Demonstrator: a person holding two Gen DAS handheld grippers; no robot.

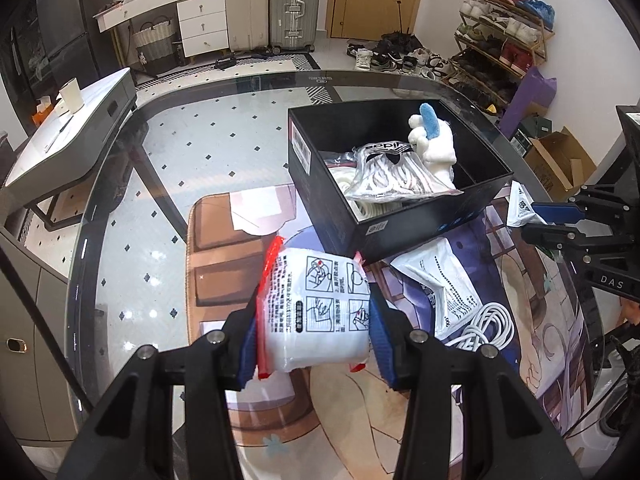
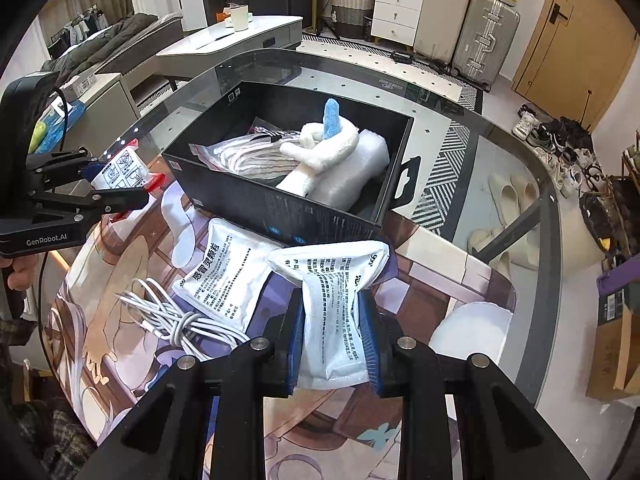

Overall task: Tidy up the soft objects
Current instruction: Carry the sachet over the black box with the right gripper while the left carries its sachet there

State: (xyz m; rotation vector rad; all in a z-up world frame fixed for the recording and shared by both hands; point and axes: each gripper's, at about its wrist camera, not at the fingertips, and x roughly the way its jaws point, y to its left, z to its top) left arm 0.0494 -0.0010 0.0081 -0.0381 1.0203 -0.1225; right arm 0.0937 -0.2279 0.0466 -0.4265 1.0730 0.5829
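My left gripper is shut on a white soft pack with red edges, held above the table short of the black box. It also shows in the right wrist view. My right gripper is shut on a white printed pouch, held in front of the box. The box holds a white plush toy with a blue tip, a bagged white item and a white foam piece. Another white pouch lies flat on the table.
A coiled white cable lies on the printed mat on the glass table. Beyond the table stand suitcases, a shoe rack, a cardboard box and a low grey side table.
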